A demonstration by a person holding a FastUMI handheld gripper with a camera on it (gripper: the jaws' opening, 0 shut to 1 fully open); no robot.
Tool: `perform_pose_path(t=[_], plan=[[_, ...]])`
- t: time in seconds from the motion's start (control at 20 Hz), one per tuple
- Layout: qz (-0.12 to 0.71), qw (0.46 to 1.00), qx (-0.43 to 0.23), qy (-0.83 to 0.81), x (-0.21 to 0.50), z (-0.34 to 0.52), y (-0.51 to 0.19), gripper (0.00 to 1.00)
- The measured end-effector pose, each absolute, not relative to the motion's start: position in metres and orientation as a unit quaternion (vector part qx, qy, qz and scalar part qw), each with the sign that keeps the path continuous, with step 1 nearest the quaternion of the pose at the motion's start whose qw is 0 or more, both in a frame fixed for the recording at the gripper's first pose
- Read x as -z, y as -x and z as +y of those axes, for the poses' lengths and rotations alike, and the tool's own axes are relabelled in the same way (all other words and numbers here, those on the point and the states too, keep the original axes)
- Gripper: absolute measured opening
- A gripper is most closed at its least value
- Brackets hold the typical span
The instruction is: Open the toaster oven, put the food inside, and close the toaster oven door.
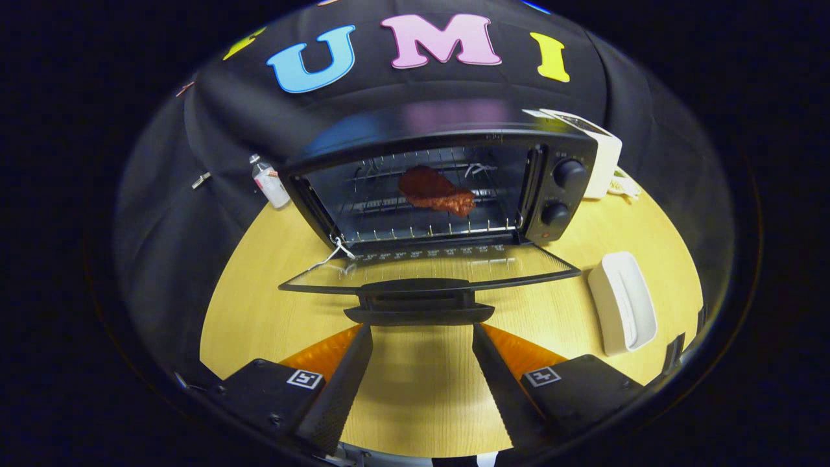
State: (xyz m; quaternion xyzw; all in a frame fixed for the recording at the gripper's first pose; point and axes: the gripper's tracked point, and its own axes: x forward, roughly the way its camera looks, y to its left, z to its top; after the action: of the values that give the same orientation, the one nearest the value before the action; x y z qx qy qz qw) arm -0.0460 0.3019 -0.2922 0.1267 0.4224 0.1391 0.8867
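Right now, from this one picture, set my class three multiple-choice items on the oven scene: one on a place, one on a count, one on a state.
1. Where is the food?
A. on the rack inside the oven
B. on the table
C. between the fingers

2. How many knobs are on the oven's panel?
A. one
B. two
C. four

3. How is the door?
A. shut
B. folded down open
C. taken off

Answers:
1 A: the food lies on the wire rack, well beyond the fingers.
2 B: two round knobs sit one above the other.
3 B: the glass door lies flat over the table, its handle just ahead of the open, empty gripper.
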Motion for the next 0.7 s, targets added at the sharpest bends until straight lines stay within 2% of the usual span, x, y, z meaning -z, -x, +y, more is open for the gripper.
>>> perform_pose_path(t=[0.25,0.7], plan=[[0.363,0.913,-0.153,-0.101,0.259,0.297,0.028,0.96],[0.329,0.926,-0.152,-0.105,0.232,0.282,0.002,0.99]])
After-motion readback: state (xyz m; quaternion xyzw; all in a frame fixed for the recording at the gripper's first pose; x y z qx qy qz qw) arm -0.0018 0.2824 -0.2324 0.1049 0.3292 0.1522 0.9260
